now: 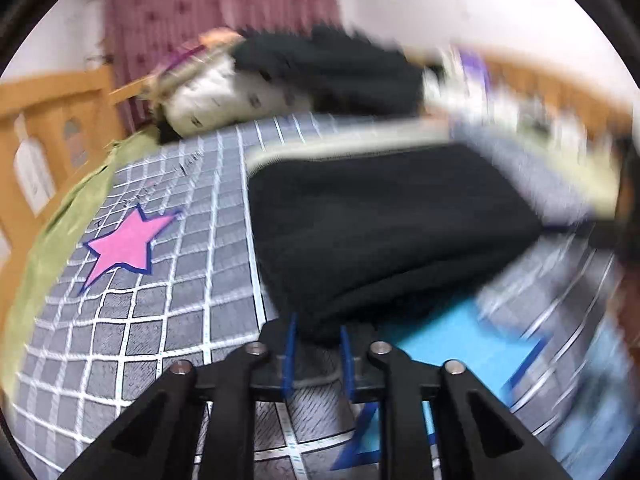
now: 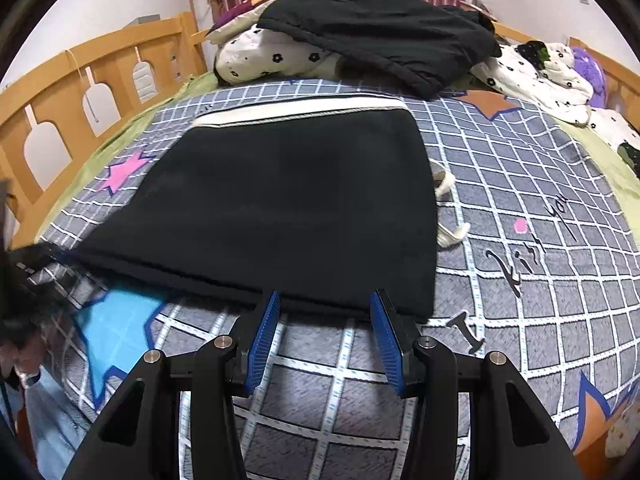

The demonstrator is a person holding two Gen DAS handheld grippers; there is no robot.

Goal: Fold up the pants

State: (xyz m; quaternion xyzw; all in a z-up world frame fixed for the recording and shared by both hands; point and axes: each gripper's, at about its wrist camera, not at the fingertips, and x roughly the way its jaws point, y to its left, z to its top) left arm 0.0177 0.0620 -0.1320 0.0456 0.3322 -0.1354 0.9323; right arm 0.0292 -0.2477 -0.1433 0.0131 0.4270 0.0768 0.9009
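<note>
On the grey grid-patterned bedsheet (image 2: 520, 184), folded black fleece pants (image 2: 288, 208) lie flat, left tongs (image 1: 318, 354) narrowly apart around their corner, right tongs (image 2: 324, 320) spread at the near edge, probably for another fold.

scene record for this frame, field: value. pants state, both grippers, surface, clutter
pants: black pants, folded into a flat rectangle, pale waistband at far edge
left gripper: jaws narrow, at the pants' near corner; grip unclear, view blurred
right gripper: open, fingertips at the near edge, nothing held
surface: grid-pattern bedsheet with star prints
clutter: black garment heaped on a floral quilt at the far end
</note>
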